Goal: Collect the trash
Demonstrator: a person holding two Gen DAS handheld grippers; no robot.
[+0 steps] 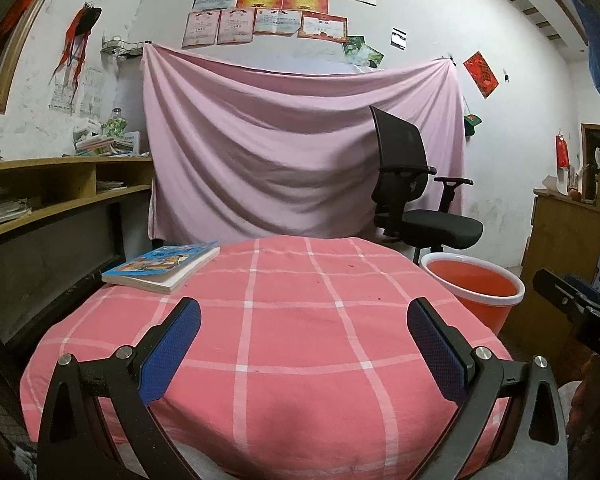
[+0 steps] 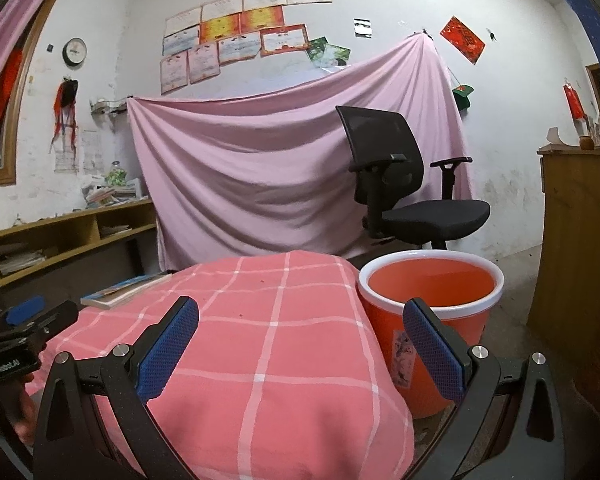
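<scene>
Both grippers are spread wide with nothing between the pads, so no trash is picked up yet. The left gripper (image 1: 304, 340) hovers over the pink checked cloth (image 1: 292, 320), and the right gripper (image 2: 300, 340) hangs over the cloth's right edge, with the orange bucket (image 2: 432, 280) just beyond its right finger at about 1 o'clock. Honestly I can't spot any real trash: only a few tiny dark specks on the cloth around 12 o'clock, too small to tell what they are. The bucket looks like the drop spot, and nothing shows inside it from here. A book (image 1: 164, 264) lies at 10 o'clock on the cloth's far left corner. My worry: the cloth is soft and mounded, so pinching at a speck could grab fabric instead and drag the book off the edge. The bucket touches or nearly touches the cloth, so a wide swing right could knock it. Open room is mostly straight ahead; a shelf (image 1: 60, 184) crowds 9 o'clock and a chair (image 1: 412, 188) sits behind the bucket.
</scene>
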